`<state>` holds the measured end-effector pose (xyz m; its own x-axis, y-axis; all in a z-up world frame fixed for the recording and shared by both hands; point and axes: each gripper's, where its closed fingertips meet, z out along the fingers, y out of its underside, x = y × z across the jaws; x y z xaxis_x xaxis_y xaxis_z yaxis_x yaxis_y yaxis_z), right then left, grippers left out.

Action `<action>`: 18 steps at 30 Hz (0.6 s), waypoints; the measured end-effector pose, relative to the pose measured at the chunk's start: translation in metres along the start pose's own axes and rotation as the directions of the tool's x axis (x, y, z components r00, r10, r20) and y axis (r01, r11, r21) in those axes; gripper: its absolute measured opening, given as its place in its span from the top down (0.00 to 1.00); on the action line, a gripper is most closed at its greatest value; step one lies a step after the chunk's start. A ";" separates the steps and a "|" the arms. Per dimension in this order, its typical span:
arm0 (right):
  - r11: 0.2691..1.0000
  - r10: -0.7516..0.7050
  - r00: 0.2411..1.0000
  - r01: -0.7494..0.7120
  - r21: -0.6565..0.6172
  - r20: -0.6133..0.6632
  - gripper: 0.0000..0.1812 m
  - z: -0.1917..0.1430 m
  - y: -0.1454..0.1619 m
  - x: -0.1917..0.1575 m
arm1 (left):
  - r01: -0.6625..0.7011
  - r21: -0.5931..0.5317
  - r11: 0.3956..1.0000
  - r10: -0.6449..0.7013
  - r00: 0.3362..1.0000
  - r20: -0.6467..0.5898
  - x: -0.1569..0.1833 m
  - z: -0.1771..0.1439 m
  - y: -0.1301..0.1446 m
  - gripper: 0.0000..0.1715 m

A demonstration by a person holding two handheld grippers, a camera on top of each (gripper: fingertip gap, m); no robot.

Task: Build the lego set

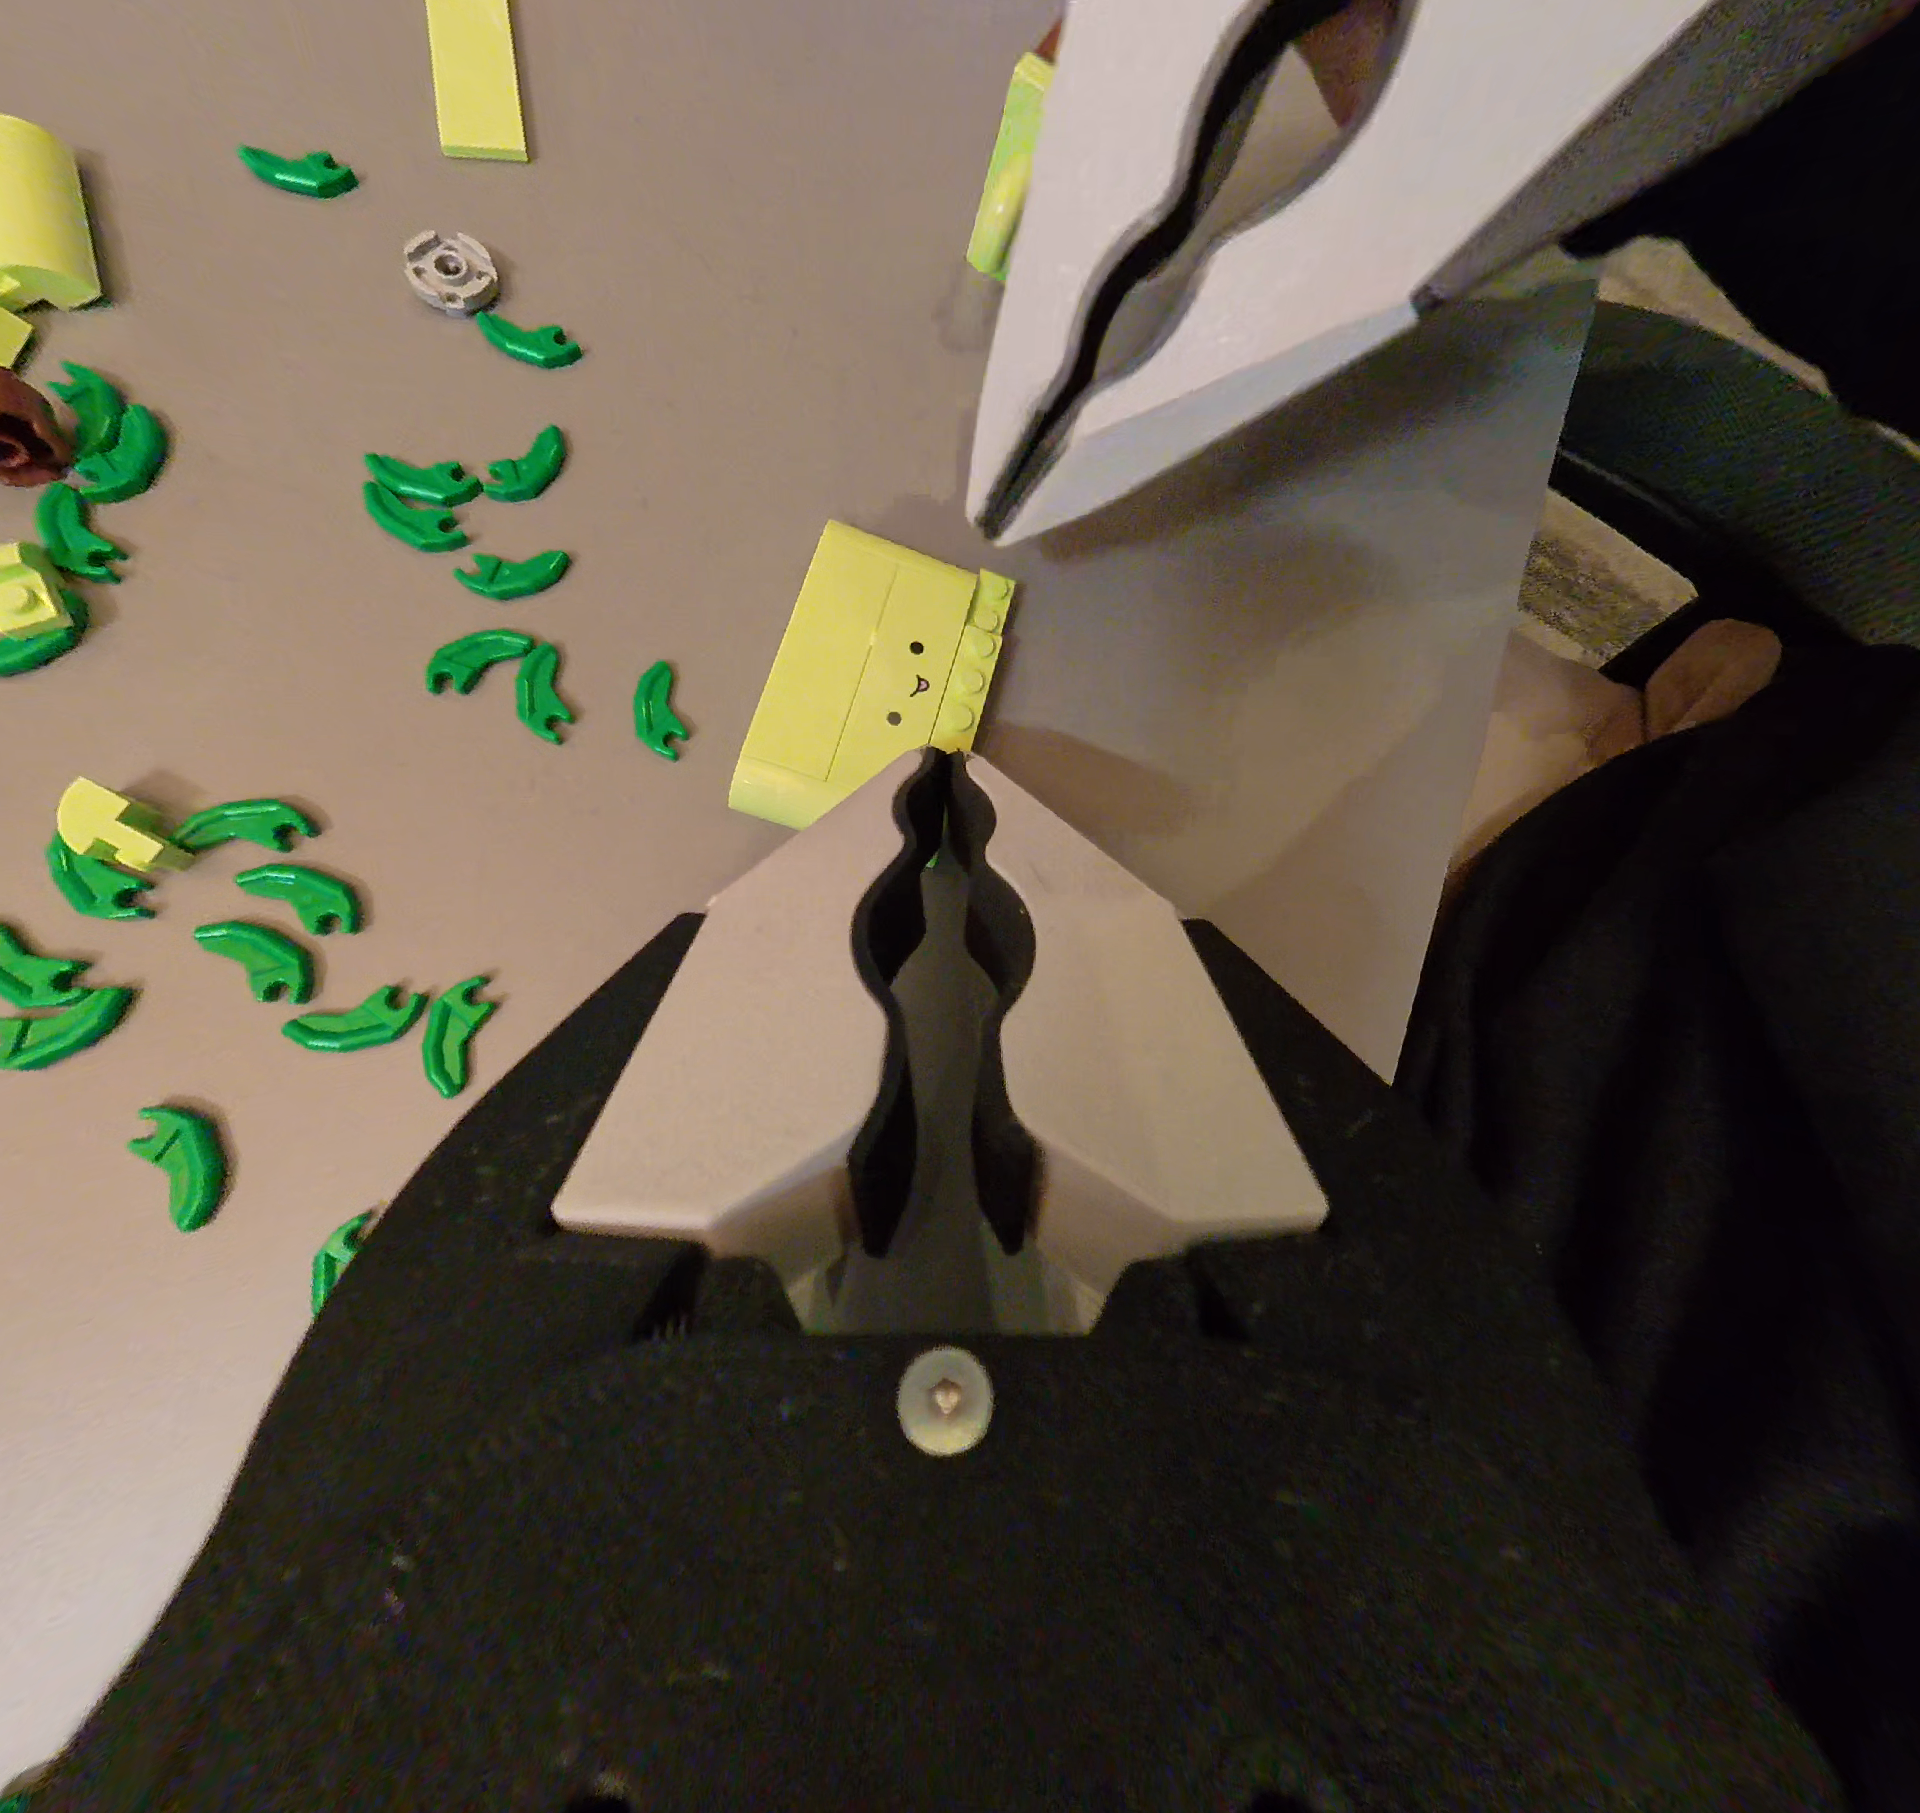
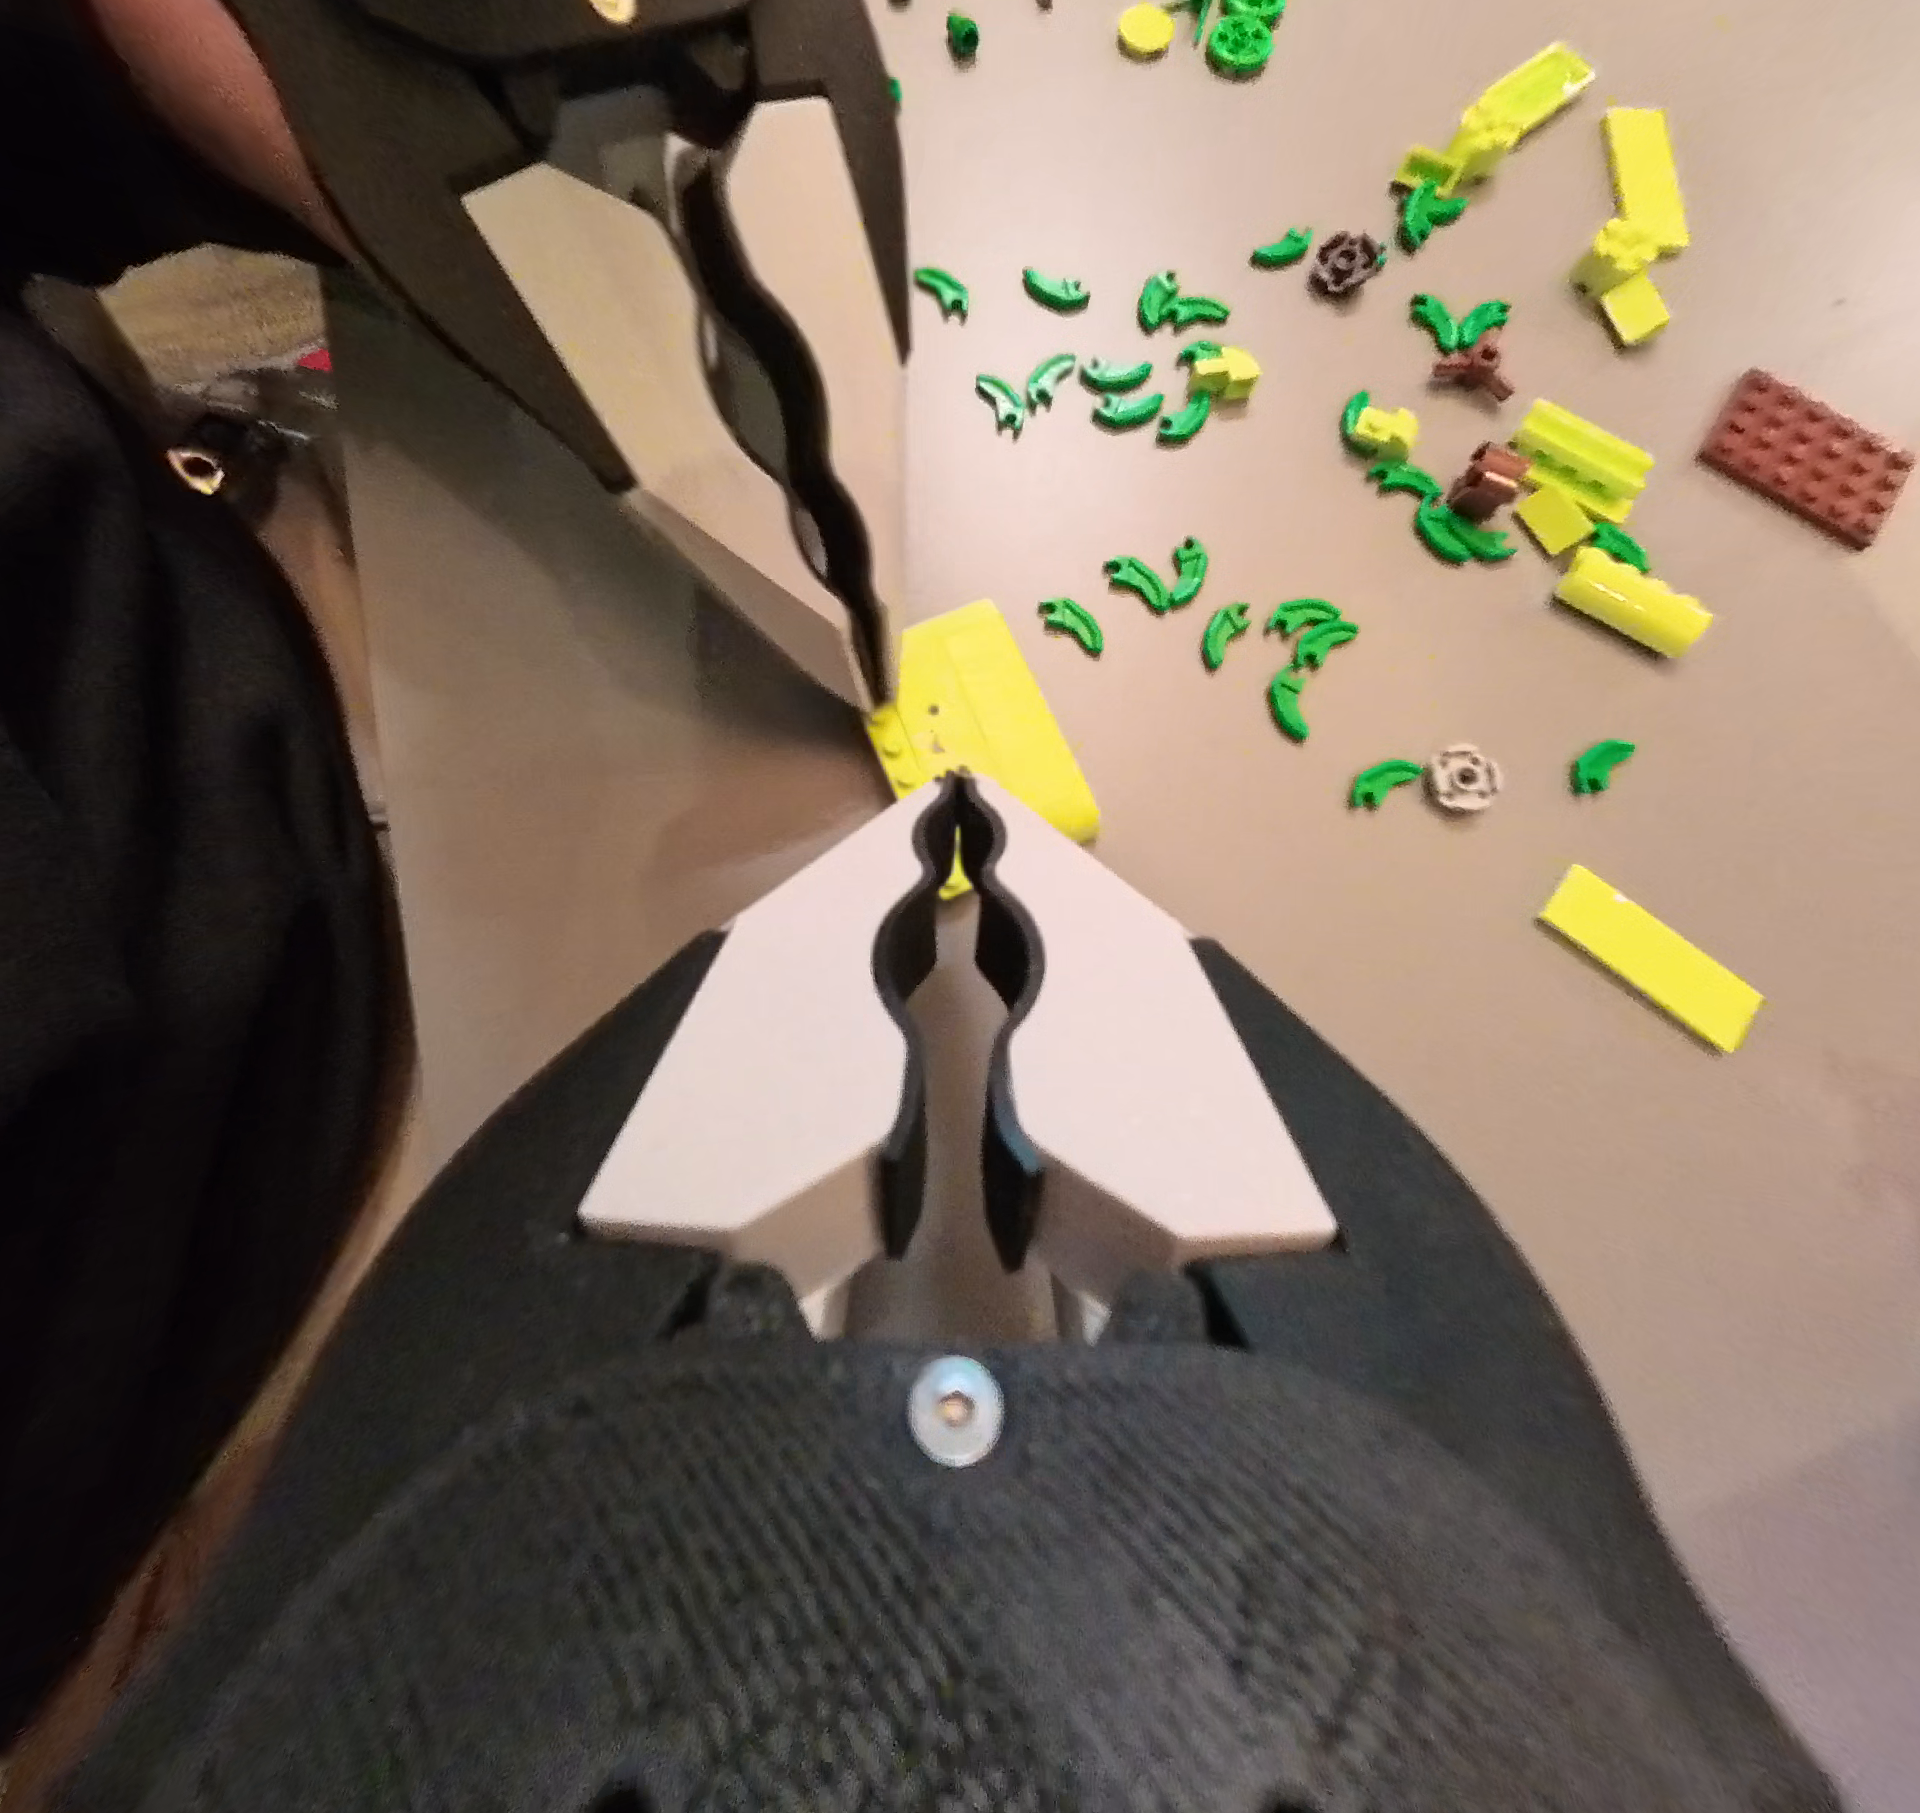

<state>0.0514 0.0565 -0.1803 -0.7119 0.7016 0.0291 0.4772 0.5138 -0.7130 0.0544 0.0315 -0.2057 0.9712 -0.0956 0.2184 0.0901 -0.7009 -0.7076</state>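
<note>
Lego block [image 1: 873,683]: lime, printed face, studded edge; both hand-held grippers [image 1: 948,755] [image 2: 958,778] closed beside it.

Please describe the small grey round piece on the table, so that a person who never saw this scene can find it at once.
On the grey table, find the long flat lime tile lying alone. Just below it, among scattered green leaf pieces, sits the grey round piece, with one leaf beside it. It is the only grey, round part there; its neighbours are all green or lime.
</note>
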 end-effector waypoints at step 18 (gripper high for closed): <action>0.993 0.114 0.987 -0.109 0.048 -0.110 1.00 0.018 0.013 -0.008 | 0.004 0.012 1.000 -0.004 1.000 -0.003 0.000 -0.002 0.001 0.99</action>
<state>0.0536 0.0489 -0.2019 -0.5924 0.8053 0.0245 0.5266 0.4101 -0.7447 0.0539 0.0294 -0.2053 0.9702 -0.0951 0.2228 0.0961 -0.6929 -0.7146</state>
